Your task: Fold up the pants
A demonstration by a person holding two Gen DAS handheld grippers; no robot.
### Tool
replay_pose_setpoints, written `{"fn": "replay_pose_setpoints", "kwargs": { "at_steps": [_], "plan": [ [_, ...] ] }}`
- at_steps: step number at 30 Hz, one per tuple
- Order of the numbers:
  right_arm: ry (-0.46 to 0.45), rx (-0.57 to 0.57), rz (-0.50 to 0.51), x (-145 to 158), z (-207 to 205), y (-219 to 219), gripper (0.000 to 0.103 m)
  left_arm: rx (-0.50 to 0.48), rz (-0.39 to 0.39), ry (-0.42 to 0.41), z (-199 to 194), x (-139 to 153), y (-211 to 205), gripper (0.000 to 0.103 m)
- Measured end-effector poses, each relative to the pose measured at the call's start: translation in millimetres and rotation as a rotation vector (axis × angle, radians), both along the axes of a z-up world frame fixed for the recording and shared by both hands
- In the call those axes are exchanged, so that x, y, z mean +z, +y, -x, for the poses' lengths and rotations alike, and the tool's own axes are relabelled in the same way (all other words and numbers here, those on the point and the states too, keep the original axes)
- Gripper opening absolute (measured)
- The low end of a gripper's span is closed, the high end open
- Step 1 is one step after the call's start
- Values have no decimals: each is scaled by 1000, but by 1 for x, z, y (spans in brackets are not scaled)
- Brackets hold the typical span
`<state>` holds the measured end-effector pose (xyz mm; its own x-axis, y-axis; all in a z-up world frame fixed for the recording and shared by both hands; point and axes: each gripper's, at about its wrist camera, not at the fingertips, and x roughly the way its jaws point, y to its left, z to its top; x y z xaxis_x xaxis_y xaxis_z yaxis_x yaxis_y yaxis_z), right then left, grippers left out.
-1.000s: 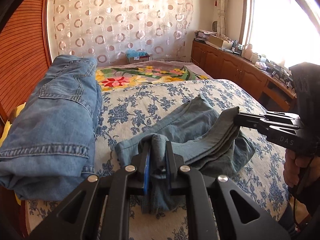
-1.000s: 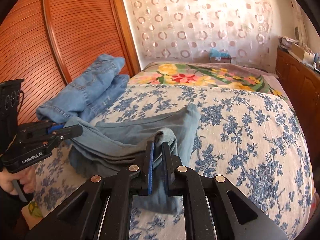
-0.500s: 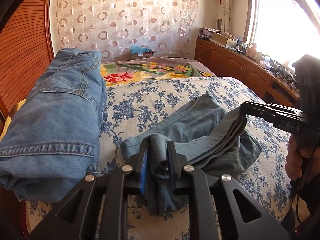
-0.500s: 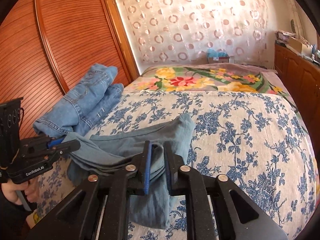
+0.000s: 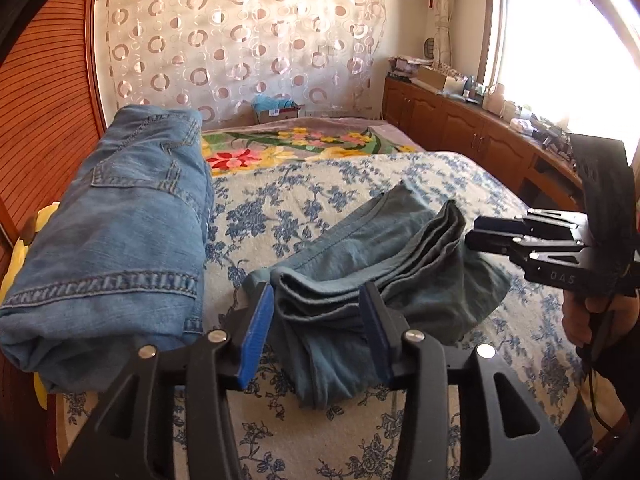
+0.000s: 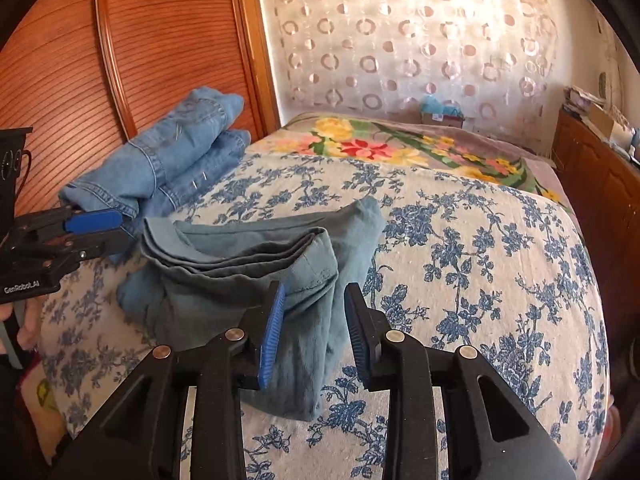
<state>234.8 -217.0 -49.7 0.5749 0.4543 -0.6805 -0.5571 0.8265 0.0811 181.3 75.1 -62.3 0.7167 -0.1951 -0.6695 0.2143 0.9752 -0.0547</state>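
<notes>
Grey-blue pants (image 5: pixel 360 256) lie folded in several layers on the floral bedspread (image 5: pixel 288 200). My left gripper (image 5: pixel 316 316) straddles their near left end; its jaws are opening and the cloth lies loose between the blue pads. In the right wrist view the same pants (image 6: pixel 240 264) sag between the pads of my right gripper (image 6: pixel 316 316), whose jaws are also opening, with gaps beside the fabric. Each gripper shows from the side in the other's view: the right gripper (image 5: pixel 492 232) at the pants' right end, the left gripper (image 6: pixel 100 228) at their left end.
Folded blue denim jeans (image 5: pixel 112 232) are stacked at the bed's left edge by the wooden sliding door (image 6: pixel 80 60). A flowered blanket (image 5: pixel 296 144) covers the far end. Wooden cabinets (image 5: pixel 460 128) run under the window on the right. A hand (image 5: pixel 588 316) holds the right gripper.
Both grippers were shut on the pants' near ends; now both have opened and the cloth has dropped onto the bed, lying loose between the pads.
</notes>
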Motion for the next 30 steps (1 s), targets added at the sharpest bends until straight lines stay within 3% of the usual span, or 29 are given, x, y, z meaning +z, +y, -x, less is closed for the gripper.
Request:
{"fn": "replay_pose_setpoints", "kwargs": {
  "at_steps": [7,19,20,22,23,30],
  "plan": [
    [-15,16,25,-4,-14,5,37,7,49,13,-3,-8,7,65],
    [10,128,59,-11,-39,16,41,15,49,-28,-7,-5,12,65],
    [24,145,56,-12,-42,17,38,14,49,-26,-9,-4,13,65],
    [45,171,43,-14,-45,19,19,14,47,-26,-12,-4,14,65],
    [53,179,29,-15,-47,18,16,13,47,-26,-13,-3,15,65],
    [20,148,-59,1,-64,11,11,5,43,-34,-22,3,14,65]
  ]
}}
